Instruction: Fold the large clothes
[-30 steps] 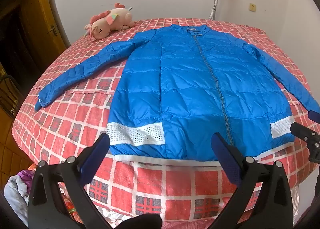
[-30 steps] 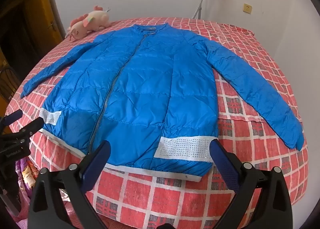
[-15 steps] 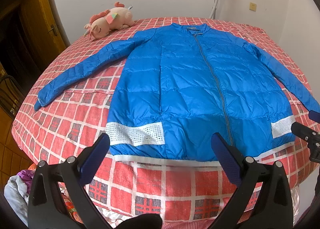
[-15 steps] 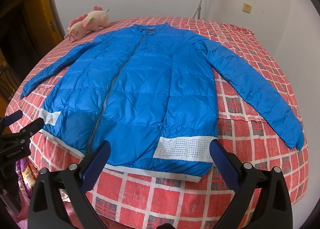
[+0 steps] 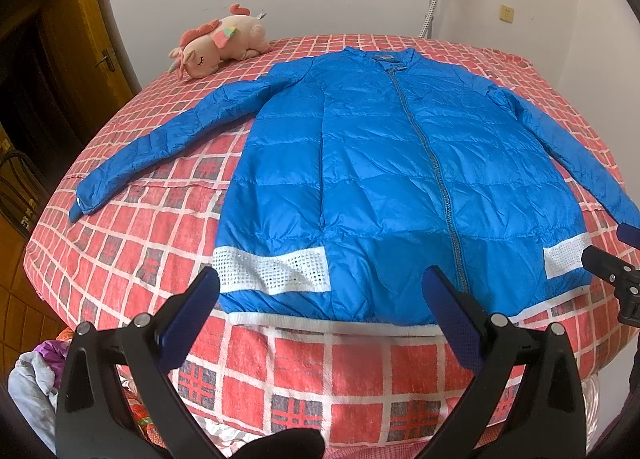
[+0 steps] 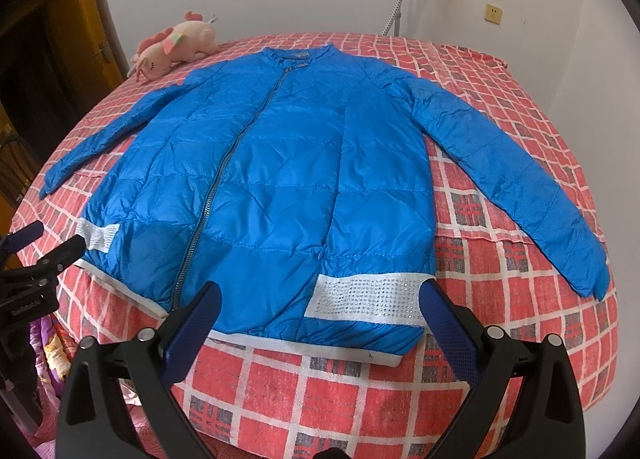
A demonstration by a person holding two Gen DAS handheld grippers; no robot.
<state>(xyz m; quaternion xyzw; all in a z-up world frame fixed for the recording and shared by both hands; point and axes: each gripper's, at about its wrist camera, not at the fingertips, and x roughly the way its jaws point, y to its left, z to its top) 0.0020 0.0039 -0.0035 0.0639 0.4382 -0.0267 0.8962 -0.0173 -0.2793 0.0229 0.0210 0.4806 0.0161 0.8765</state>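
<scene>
From left to right: my left claw (image 5: 320, 295) and right claw (image 6: 318, 305) hover wide open, gripping nothing, short of the hem of the blue jacket (image 5: 384, 179) spread flat, zipped, sleeves out for folding on the red-checked bed (image 5: 132, 259); no label legible.

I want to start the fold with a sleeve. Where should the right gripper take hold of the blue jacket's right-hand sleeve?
Grip the cuff end of the blue jacket. That sleeve lies flat and angled away from the body, free on the bed. Probably best to bring the open right gripper in from the bed's near right side, one finger sliding under the cuff.
</scene>
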